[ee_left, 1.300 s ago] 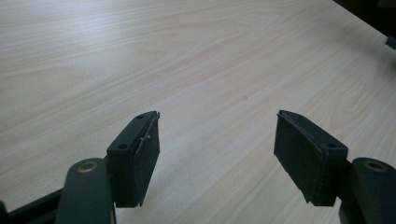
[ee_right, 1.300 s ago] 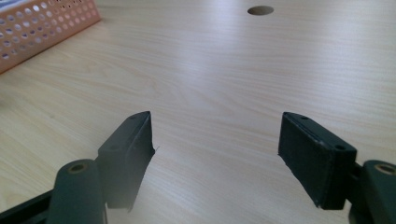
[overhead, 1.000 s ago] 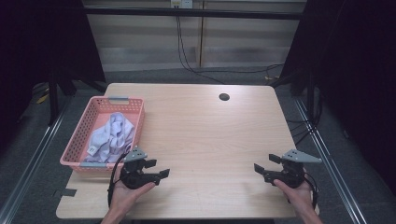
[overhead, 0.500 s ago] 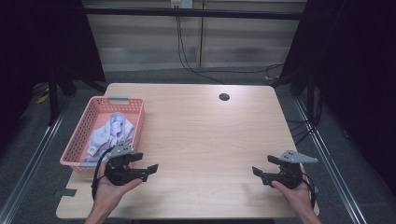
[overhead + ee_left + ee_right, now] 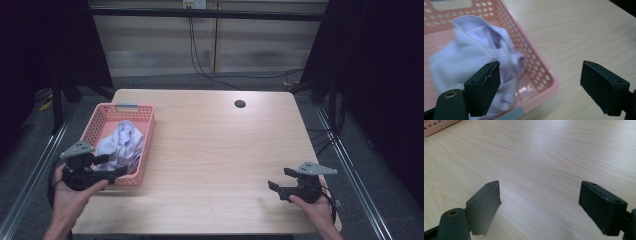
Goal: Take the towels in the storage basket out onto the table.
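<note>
Left hand-held gripper (image 5: 107, 167): hovering over the near right corner of the basket, jaws spread wide and holding nothing. In the left gripper view (image 5: 540, 87) one jaw is standing over the cloth inside the basket, the other is hanging over bare wood outside it, so the basket's right wall is running between the two.

Cloth (image 5: 117, 145): a pale lilac-white bundle, crumpled, lying inside the basket and filling its middle and near half. In the left gripper view the cloth (image 5: 474, 55) is sitting just ahead of and under the jaw on the basket side; whether that jaw is touching the fabric cannot be told, as the picture is blurred.

Basket (image 5: 148, 145): pink plastic, perforated walls, sitting at the left edge of the tabletop with its long side running away from the person. A grey handle tab is showing on its far rim. In the left gripper view its near corner (image 5: 549, 82) is lying between the jaws.

Right hand-held gripper (image 5: 276, 187): resting low near the front right of the tabletop, well apart from the basket and cloth, jaws pointing left. In the right gripper view (image 5: 539, 207) the jaws are gaping wide with nothing between them but wood grain.

Tabletop (image 5: 220, 145): light wood, a small dark round hole (image 5: 240, 104) near its far edge.

Hands: the left hand (image 5: 70, 192) and right hand (image 5: 312, 207) are each gripping their tool from the near side.
</note>
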A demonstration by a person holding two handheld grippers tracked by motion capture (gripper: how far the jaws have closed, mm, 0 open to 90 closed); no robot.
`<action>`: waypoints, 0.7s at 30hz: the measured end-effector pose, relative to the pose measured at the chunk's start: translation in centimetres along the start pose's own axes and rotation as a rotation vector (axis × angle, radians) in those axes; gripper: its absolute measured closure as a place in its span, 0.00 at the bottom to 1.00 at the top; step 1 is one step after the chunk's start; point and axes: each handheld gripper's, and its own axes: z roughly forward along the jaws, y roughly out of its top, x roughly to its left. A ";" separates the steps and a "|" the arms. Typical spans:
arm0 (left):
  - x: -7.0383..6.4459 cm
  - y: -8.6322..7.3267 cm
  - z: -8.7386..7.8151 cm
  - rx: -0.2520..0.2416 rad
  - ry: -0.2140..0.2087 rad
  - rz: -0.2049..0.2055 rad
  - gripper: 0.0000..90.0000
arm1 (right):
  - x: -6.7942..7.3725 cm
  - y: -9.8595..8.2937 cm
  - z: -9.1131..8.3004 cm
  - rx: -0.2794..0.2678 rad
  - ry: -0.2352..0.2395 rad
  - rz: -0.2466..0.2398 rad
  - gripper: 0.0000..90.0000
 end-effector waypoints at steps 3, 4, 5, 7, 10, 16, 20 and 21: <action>1.8 0.7 0.1 0.025 0.028 -0.027 0.18 | -0.1 0.0 0.0 -0.002 0.000 0.001 0.19; 2.3 0.8 0.3 0.037 0.032 -0.022 0.18 | -0.1 0.0 0.0 0.001 -0.002 0.001 0.19; 2.7 1.0 0.6 0.046 0.026 -0.017 0.18 | -0.1 0.0 0.0 0.001 0.001 0.001 0.19; 3.6 1.3 1.2 0.059 0.048 -0.026 0.19 | -0.1 0.0 0.1 0.004 -0.002 0.003 0.19; 5.0 2.1 2.8 0.118 0.029 -0.022 0.18 | -0.2 0.0 0.3 0.007 0.003 0.006 0.19; 5.4 2.9 4.8 0.181 0.019 0.023 0.18 | -0.1 0.0 0.4 0.017 0.006 0.005 0.19; 5.9 2.7 6.6 0.257 0.044 0.027 0.18 | -0.2 0.0 0.3 0.012 0.021 0.019 0.19; 6.0 2.6 7.0 0.284 0.036 0.028 0.18 | -0.2 0.0 0.3 0.010 0.018 0.016 0.19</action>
